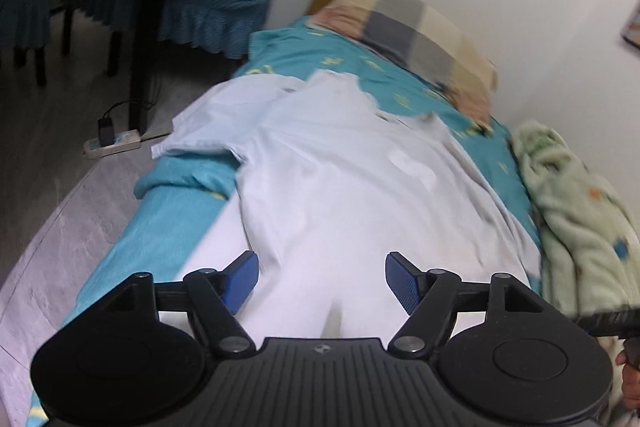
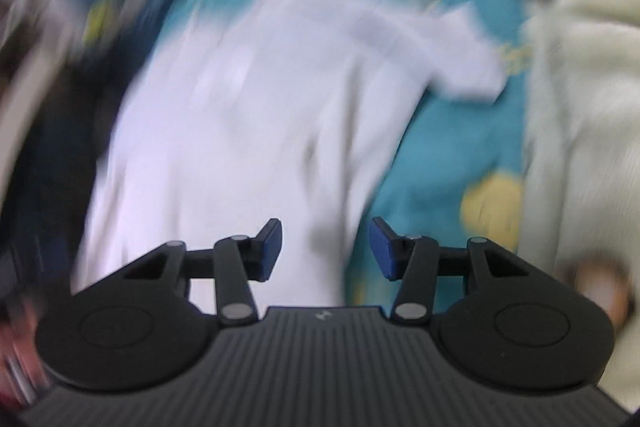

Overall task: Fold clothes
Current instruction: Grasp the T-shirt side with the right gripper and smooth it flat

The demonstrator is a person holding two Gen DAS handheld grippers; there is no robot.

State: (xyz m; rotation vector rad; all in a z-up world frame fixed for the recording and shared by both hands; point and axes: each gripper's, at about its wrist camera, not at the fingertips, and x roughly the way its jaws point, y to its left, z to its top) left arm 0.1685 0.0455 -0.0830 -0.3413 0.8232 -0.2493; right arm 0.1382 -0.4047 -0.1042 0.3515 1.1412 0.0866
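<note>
A white T-shirt (image 1: 344,171) lies spread on a teal bed sheet (image 1: 180,211), collar toward the pillow and one sleeve hanging over the bed's left edge. My left gripper (image 1: 322,281) hovers open above the shirt's near hem, blue pads wide apart with nothing between them. The right wrist view is heavily motion-blurred. In it the same white T-shirt (image 2: 248,115) fills the middle, and my right gripper (image 2: 325,249) is open over the shirt's right edge, where cloth meets the teal sheet (image 2: 444,155).
A checked pillow (image 1: 416,39) lies at the bed's head against a white wall. A pale green fleece blanket (image 1: 580,219) is bunched along the right side, the blanket (image 2: 580,131) close to my right gripper. On the floor to the left sit a power strip (image 1: 114,143), a black table leg (image 1: 152,27) and blue-covered chairs.
</note>
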